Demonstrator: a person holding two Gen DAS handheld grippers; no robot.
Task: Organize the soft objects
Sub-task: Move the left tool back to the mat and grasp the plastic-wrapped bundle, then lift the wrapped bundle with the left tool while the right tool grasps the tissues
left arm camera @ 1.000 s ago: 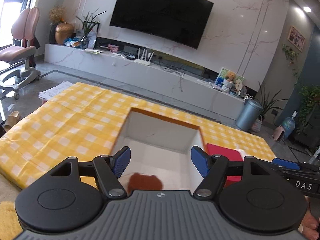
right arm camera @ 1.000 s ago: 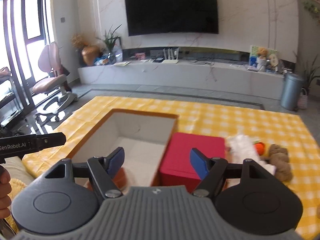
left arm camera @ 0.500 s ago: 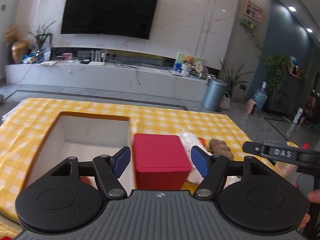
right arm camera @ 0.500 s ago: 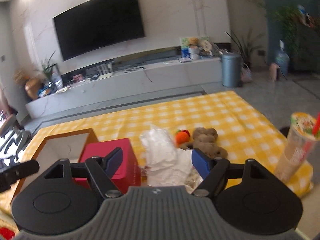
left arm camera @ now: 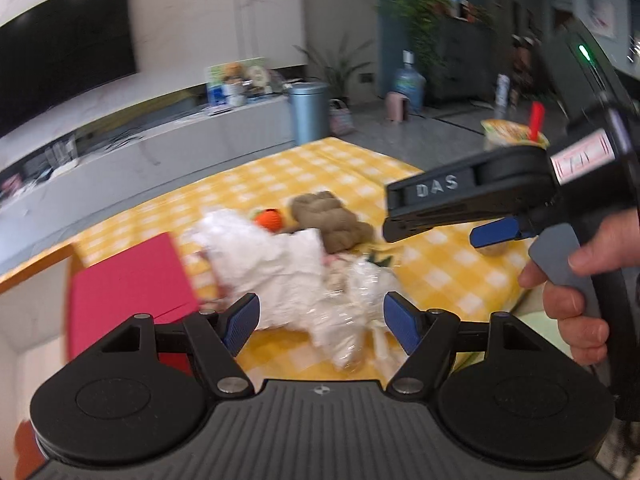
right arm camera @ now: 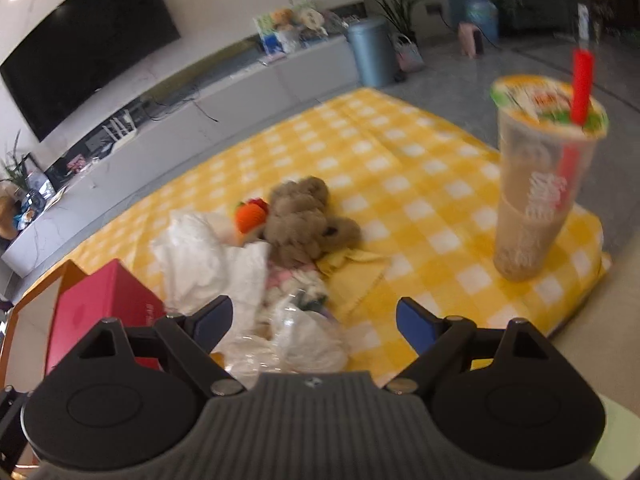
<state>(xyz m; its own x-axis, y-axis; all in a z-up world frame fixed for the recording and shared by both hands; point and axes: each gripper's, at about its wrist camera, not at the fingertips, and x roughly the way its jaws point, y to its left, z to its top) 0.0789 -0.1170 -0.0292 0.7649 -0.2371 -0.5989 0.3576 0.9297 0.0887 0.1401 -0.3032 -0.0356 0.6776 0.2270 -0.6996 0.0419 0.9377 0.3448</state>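
A pile of soft things lies on the yellow checked cloth (right arm camera: pixel 400 160). It holds a crumpled white cloth (left arm camera: pixel 276 256), a clear plastic bag (left arm camera: pixel 352 300), a brown plush toy (right arm camera: pixel 304 220), a small orange knitted toy (right arm camera: pixel 250 214) and a yellow rag (right arm camera: pixel 352 268). My left gripper (left arm camera: pixel 320 322) hovers open over the near edge of the pile, with the bag showing between its blue pads but untouched. My right gripper (right arm camera: pixel 314 316) hangs just above the bag (right arm camera: pixel 304 340); its jaws are opening and hold nothing. In the left wrist view the right gripper (left arm camera: pixel 434 232) comes in from the right, with a hand on its handle.
A red box (left arm camera: pixel 128 280) stands left of the pile. Beside it is an open white box with an orange rim (left arm camera: pixel 36 268). A tall plastic drink cup with a red straw (right arm camera: pixel 540 184) stands near the cloth's right edge. A TV wall and a low cabinet lie behind.
Both views have swung right, from the open white box past the red box to the soft pile, and sunk closer to it. The right jaws have widened.
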